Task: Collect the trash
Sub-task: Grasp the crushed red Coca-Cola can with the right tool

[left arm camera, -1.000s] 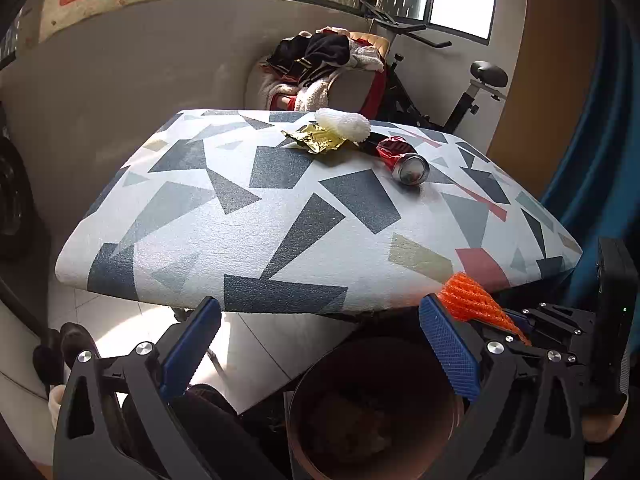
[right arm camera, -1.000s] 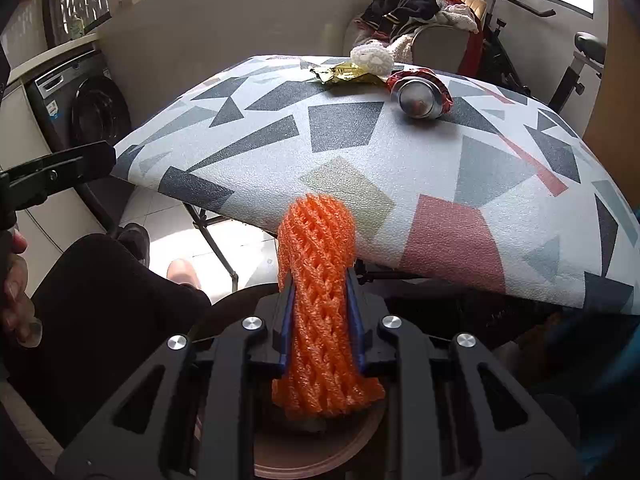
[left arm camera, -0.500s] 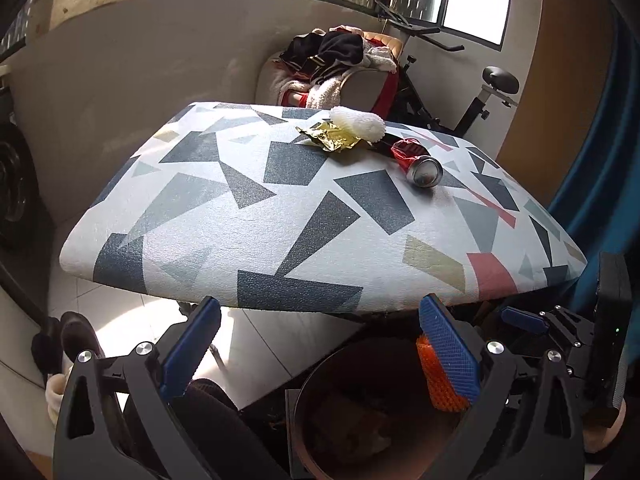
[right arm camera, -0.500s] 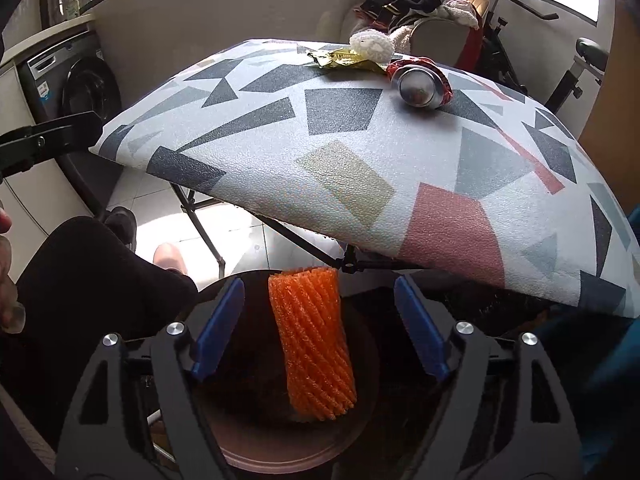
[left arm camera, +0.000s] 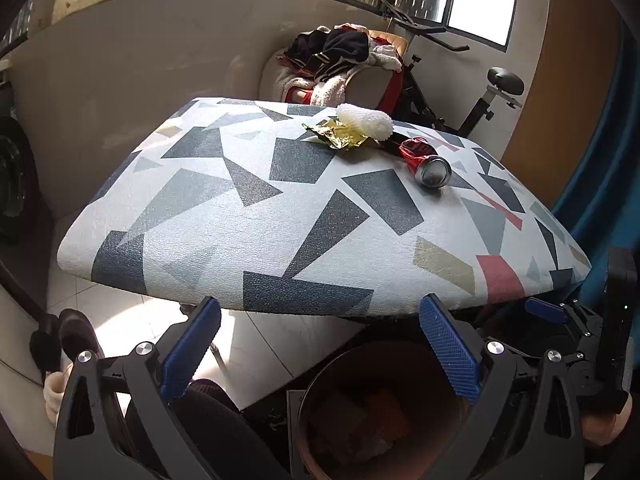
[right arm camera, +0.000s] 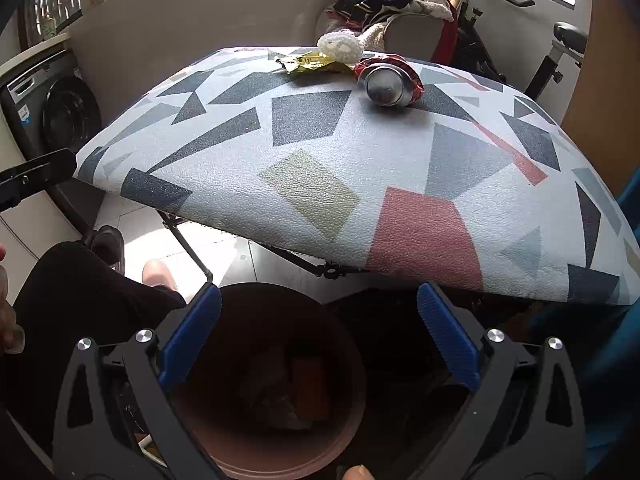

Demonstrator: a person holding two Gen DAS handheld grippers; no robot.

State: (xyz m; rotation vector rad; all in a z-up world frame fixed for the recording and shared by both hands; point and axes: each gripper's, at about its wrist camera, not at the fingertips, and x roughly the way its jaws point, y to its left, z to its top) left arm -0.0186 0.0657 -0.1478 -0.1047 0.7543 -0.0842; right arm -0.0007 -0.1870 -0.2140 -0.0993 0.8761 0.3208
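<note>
A person is holding 2 grippers over a brown bin (right arm camera: 280, 408) that is standing on the floor just below the near edge of a bench (left arm camera: 320, 216) covered in a white sheet printed with grey, navy, tan and red shapes. The right gripper (right arm camera: 320, 332) is hanging directly above the bin's mouth, its blue-padded jaws opening to their widest with nothing between them. Down in the bin, an orange piece of foam netting (right arm camera: 308, 392) is lying among dim, crumpled scraps that are too dark to identify.

The left gripper (left arm camera: 320, 352) is hovering beside it, also spread wide and carrying nothing, its view taking in the bin's rim (left arm camera: 320, 384) at the lower middle and part of the right gripper's black frame at the right edge.

Toward the far side of the bench, 3 pieces of trash are sitting close together: a crushed red can (left arm camera: 426, 162) lying on its side with its silver end facing the cameras, a crumpled gold wrapper (left arm camera: 340, 136), and a white foam net sleeve (left arm camera: 364, 122) touching the wrapper's far edge. All 3 are lying well apart from both grippers.

Behind the bench, a chair heaped with clothes (left arm camera: 340, 60) and an exercise bike (left arm camera: 480, 92) are standing under the window.
</note>
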